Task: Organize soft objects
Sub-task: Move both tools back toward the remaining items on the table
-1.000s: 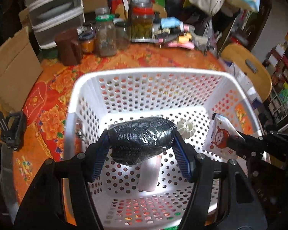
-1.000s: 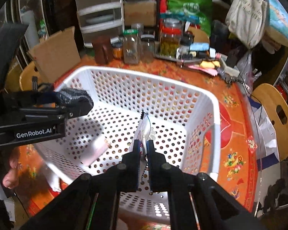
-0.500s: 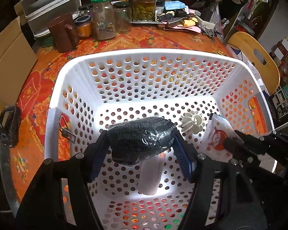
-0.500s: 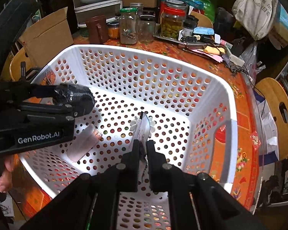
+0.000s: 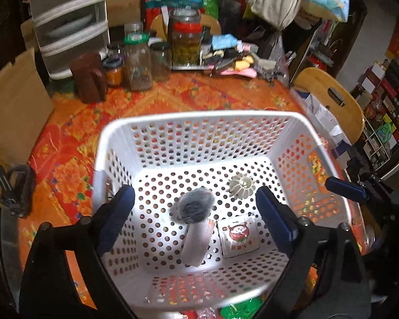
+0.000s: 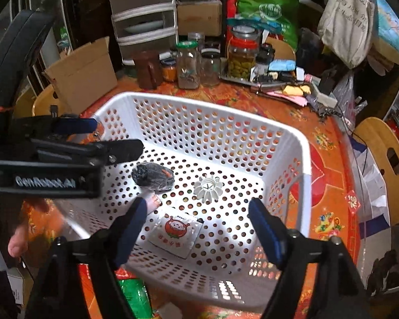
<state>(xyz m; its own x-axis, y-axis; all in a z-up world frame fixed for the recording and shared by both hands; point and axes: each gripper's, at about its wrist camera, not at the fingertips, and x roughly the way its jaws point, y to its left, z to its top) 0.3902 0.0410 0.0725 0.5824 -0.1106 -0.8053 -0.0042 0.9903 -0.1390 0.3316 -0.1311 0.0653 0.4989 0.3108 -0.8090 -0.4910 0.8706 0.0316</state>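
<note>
A white perforated basket (image 5: 199, 122) (image 6: 303, 159) stands on the orange floral table. On its floor lie a black plastic-wrapped bundle (image 5: 195, 206) (image 6: 153, 176), a pale pink tube (image 5: 196, 242) (image 6: 152, 202), a white sachet with a red cartoon face (image 5: 239, 235) (image 6: 175, 231) and a white ribbed cap (image 5: 242, 184) (image 6: 208, 185). My left gripper (image 5: 195, 219) is open and empty above the basket's near side; it also shows in the right wrist view (image 6: 111, 141). My right gripper (image 6: 198, 231) is open and empty above the sachet; one of its fingers (image 5: 345, 188) shows in the left wrist view.
Glass jars (image 5: 138, 61) (image 6: 188, 63), a brown mug (image 5: 89, 78) and small clutter stand at the table's back. A cardboard box (image 5: 13, 106) (image 6: 82, 74) sits left. A wooden chair (image 5: 329, 103) (image 6: 383, 148) stands right. A green packet (image 6: 134, 297) lies at the front edge.
Both grippers opened. The black bundle dropped from my left gripper and the sachet from my right gripper onto the basket floor. Both grippers have risen and pulled back.
</note>
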